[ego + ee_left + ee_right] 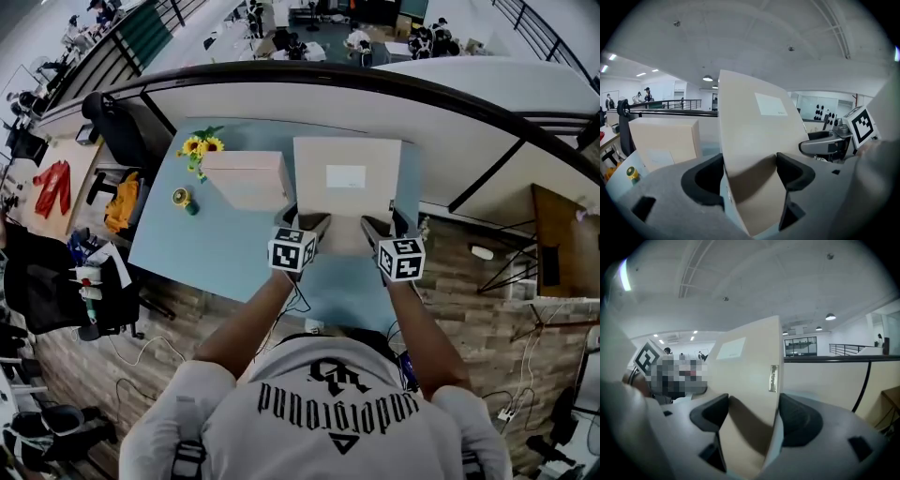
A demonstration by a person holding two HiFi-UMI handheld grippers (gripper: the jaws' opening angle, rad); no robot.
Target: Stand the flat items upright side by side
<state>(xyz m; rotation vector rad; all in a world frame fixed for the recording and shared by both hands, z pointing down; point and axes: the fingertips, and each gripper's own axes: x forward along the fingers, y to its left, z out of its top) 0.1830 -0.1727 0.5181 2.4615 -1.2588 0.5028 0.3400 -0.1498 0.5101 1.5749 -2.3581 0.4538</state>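
Both tools are gripping the near edge of the flat box [347,178], which is sitting tilted above the blue surface [192,258] with its labelled face toward the head camera. The left tool [305,225] is pinching the box near its left corner, pads pressing on both faces. The right tool [380,227] is doing the same near the right corner, jaws set wide because the box is thick. Both gripper views are looking up along the box toward the ceiling, so it seems to be rising away from the tools. Whether any edge is touching the surface is hidden.

The standing box [246,178] is already upright just to the left, with the sunflowers [202,145] behind it.

The step in hand looks like bringing the flat box upright beside that one. Doing it well probably means:

- turning both tools together so the box is not twisting between them;
- landing the bottom edge flat, parallel and close to the standing box without nudging it (a bump could topple both);
- loosening one tool at a time, only once the box is balancing by itself.
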